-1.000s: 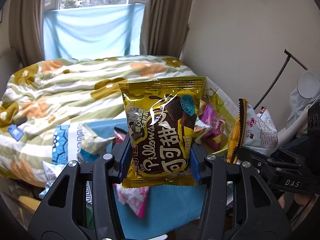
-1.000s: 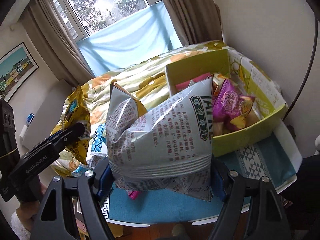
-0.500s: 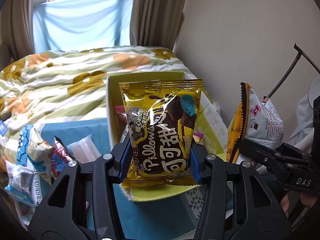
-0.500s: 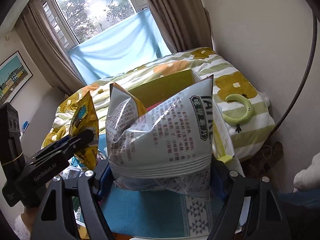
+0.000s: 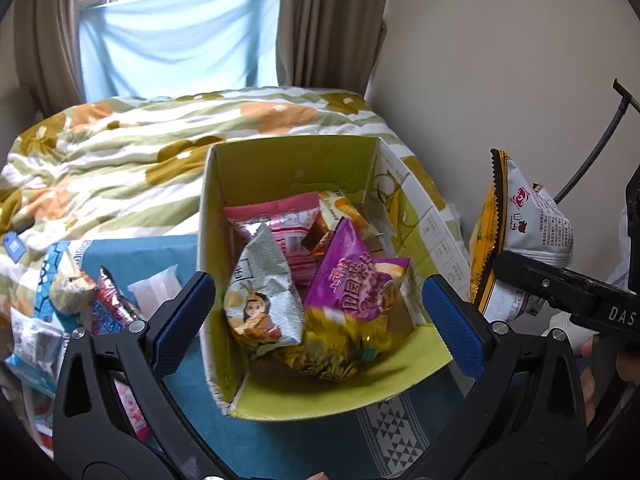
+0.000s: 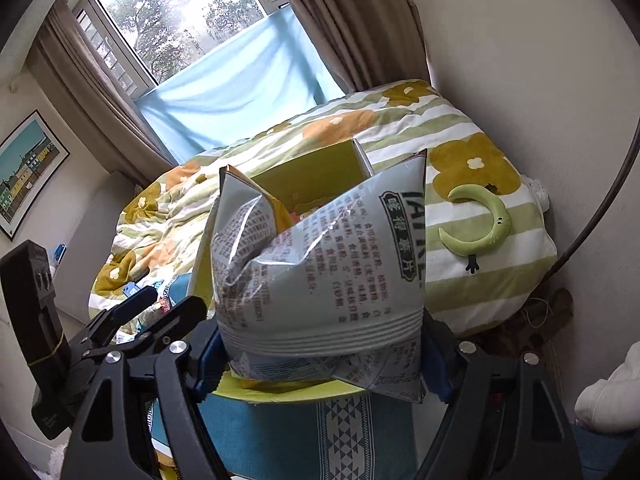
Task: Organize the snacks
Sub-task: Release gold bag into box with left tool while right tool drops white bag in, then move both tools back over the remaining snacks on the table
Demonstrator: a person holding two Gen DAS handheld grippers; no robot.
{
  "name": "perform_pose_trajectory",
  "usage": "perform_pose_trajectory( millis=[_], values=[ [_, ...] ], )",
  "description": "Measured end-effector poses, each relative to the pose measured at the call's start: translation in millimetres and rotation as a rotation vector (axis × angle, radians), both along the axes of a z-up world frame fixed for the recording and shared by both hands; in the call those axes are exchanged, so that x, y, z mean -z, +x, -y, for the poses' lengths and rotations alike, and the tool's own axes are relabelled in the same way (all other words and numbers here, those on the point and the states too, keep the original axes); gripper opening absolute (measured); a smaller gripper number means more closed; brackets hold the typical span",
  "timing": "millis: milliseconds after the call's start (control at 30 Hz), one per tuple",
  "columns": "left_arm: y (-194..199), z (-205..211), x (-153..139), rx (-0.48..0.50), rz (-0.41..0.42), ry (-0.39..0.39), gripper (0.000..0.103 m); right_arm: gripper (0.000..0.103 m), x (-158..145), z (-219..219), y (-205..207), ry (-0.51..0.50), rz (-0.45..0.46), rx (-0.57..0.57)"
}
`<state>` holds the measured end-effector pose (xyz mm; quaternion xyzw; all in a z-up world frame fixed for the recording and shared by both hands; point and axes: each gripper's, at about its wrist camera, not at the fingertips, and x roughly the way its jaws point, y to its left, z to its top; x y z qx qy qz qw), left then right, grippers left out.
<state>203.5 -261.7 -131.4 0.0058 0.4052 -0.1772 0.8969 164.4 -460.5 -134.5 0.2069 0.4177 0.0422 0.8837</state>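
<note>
blue-padded left gripper point(image 5: 318, 316) is opening, nothing between the jaws; gold pack point(image 5: 336, 344), blurred, probably just landing, sits in box point(image 5: 288, 160) directly below. right gripper point(image 6: 320, 354) clamps grey bag point(image 6: 320, 264) upright, just above box's near rim and right of centre. loose snacks point(image 5: 80, 292) wait on the blue mat, left of box.

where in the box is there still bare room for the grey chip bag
The far end of the green box is bare, between its back wall and the pink packet. The near half is crowded: silver bag, purple bag, gold packet. The right gripper holds the grey chip bag.
</note>
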Motion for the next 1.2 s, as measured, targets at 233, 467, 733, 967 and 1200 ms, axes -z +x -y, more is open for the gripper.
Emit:
perform_pose_trajectory(
  millis=[233,467,733,967,1200],
  values=[
    [-7.7,-35.4,4.2,-0.092,-0.046,-0.039,0.102,0.075,6.4,-2.5,7.2,0.023,-0.022,-0.039],
    [-9.9,-63.6,-10.8,-0.153,-0.034,0.006,0.102,0.076,10.4,-20.6,29.0,0.023,-0.043,-0.109],
    [-11.6,-77.1,-9.9,-0.169,-0.055,0.021,0.102,0.088,26.8,-37.7,50.1,0.014,-0.083,-0.112],
    [-16.9,-83.7,-2.0,-0.166,-0.074,0.000,0.102,0.103,24.4,-42.7,30.1,-0.050,-0.004,-0.089],
    [-22.7,-85.7,-5.2,-0.159,-0.063,-0.021,0.102,0.103,24.9,-39.5,19.2,-0.039,-0.028,-0.093]
  ],
)
